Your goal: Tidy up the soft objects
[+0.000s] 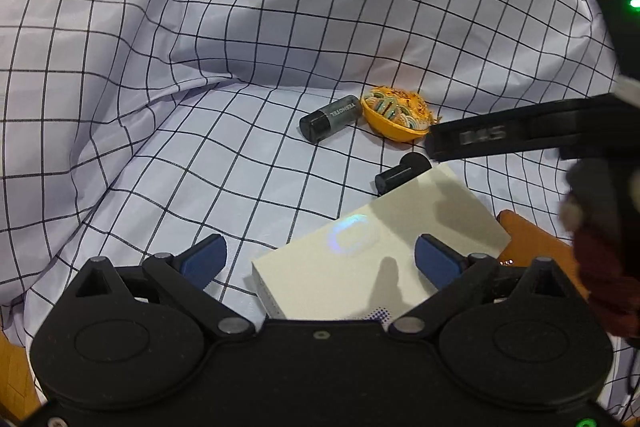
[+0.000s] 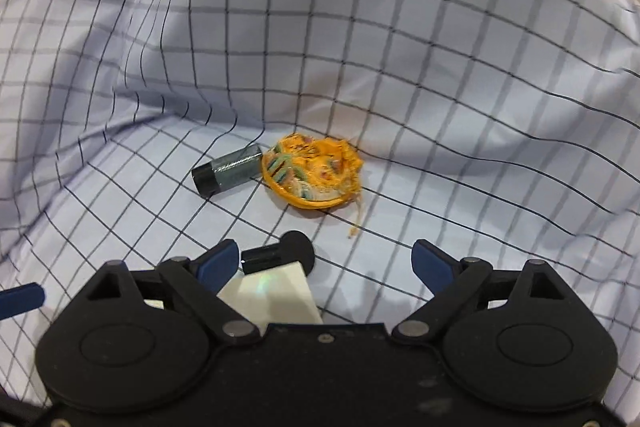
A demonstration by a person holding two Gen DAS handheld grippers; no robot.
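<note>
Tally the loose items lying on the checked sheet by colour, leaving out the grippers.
Orange: 1, the embroidered pouch
Grey with a black cap: 1, the small bottle
Black: 1, the small cylinder
White: 1, the flat box
Total: 4

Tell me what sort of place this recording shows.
Probably a bedroom: a rumpled grid-checked bedsheet covers a soft surface, with a small toiletry bottle, an orange pouch and a white box lying on it.
</note>
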